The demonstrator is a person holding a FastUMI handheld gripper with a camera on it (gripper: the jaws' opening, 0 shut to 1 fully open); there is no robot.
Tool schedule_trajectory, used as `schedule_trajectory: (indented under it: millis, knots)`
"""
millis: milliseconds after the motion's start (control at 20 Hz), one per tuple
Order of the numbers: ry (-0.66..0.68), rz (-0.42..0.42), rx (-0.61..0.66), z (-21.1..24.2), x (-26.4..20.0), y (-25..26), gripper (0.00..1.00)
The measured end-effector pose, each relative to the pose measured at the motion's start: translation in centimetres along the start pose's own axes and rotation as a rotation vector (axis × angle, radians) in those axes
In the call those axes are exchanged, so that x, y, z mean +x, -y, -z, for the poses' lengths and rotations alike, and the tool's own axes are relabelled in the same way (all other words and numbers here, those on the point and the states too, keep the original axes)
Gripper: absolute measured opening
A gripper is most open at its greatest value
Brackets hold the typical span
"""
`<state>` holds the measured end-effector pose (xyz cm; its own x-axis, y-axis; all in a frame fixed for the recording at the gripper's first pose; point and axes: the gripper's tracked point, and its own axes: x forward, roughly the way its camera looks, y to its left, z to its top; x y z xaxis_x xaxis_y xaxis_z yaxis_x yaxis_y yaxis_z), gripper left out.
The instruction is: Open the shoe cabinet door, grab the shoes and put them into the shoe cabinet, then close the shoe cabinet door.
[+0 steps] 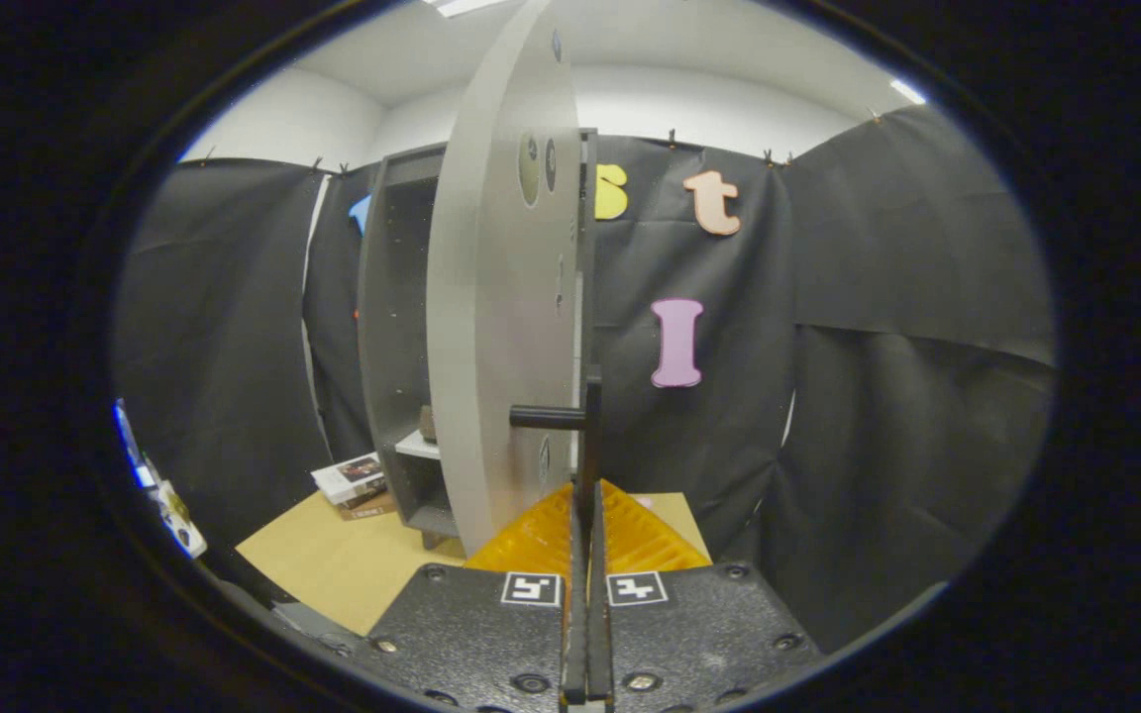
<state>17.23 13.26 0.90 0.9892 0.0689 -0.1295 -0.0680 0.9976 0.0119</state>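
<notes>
Black cloth walls close the booth behind a tan worktop (333,560), on which a grey shoe cabinet (392,327) stands with its door (496,327) swung out edge-on toward the camera. Beside the cabinet's foot lies a small stack of booklets (358,483).

At the bottom of the view the gripper (587,525) has its fingers (541,540) drawn almost together, with the door's thin black handle bar (591,436) running up in the narrow gap between the yellow pads. It looks pinched by both, though actual contact is hard to confirm. A short black peg (543,417) ties that bar to the door face.

Inside the cabinet, a small dark object (427,421) sits on a pale shelf (419,446); it may be a shoe, but it is too small to tell.

Risks, as I judge them: the bar is slim and smooth, so a pull out of line with the door's swing could let it slide through the pads. A hard tug might drag or tip the light cabinet on the worktop, and a door swinging fast could knock the shelf's contents.
</notes>
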Motion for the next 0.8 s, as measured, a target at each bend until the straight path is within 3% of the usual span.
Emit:
schedule_trajectory:
  millis: [150,550,800]
  knots:
    - [-0.011,-0.013,0.067,0.3,-0.2,-0.8,0.04]
    - [-0.009,0.042,0.059,0.4,-0.8,0.2,0.04]
    - [0.046,0.147,0.044,-0.4,-0.9,1.7,0.04]
